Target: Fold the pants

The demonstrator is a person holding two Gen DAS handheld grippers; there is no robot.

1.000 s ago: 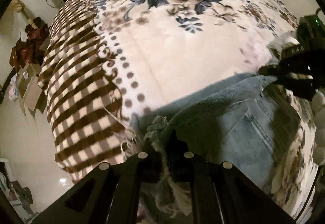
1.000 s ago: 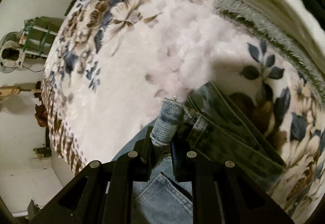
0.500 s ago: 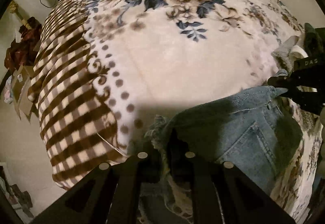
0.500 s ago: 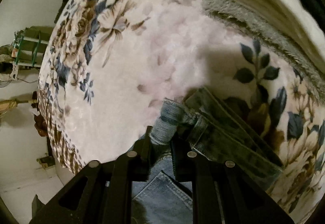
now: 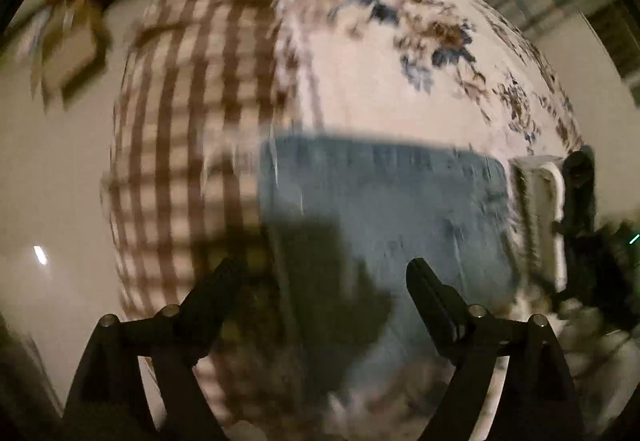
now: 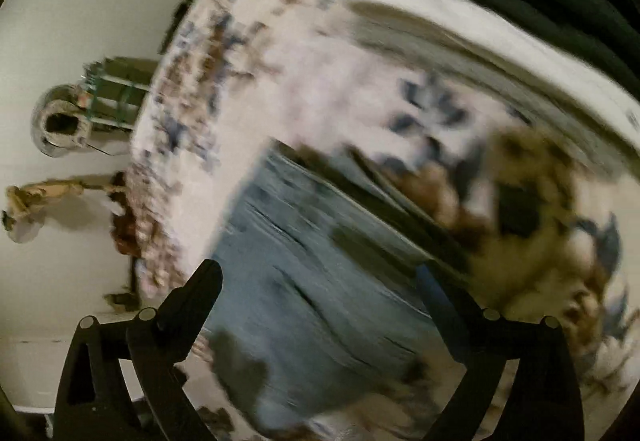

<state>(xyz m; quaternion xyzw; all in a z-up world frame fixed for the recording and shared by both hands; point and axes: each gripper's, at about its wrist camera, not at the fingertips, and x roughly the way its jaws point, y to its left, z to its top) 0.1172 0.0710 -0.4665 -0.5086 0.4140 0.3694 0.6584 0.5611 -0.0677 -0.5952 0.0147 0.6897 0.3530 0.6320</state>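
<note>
On the bed, over a floral blanket [image 5: 360, 81] with a brown checked border [image 5: 180, 113], blue denim pants [image 5: 384, 209] lying flat in a folded block, top edge straight across in the left wrist view; both frames heavily blurred; left hand-held gripper [image 5: 324, 281] spread wide, fingers well apart above the denim and gripping nothing, its shadow dark on the cloth; right hand-held gripper [image 6: 320, 281] likewise released, fingers wide apart over the same pants [image 6: 312, 265], nothing between them; just beside the pants on the right, a folded white and grey towel [image 5: 540, 209]; in the right wrist view, the same pale folded fabric [image 6: 460, 41] beyond the denim; green shelf rack [image 6: 120, 93] off the bed's far side.
</note>
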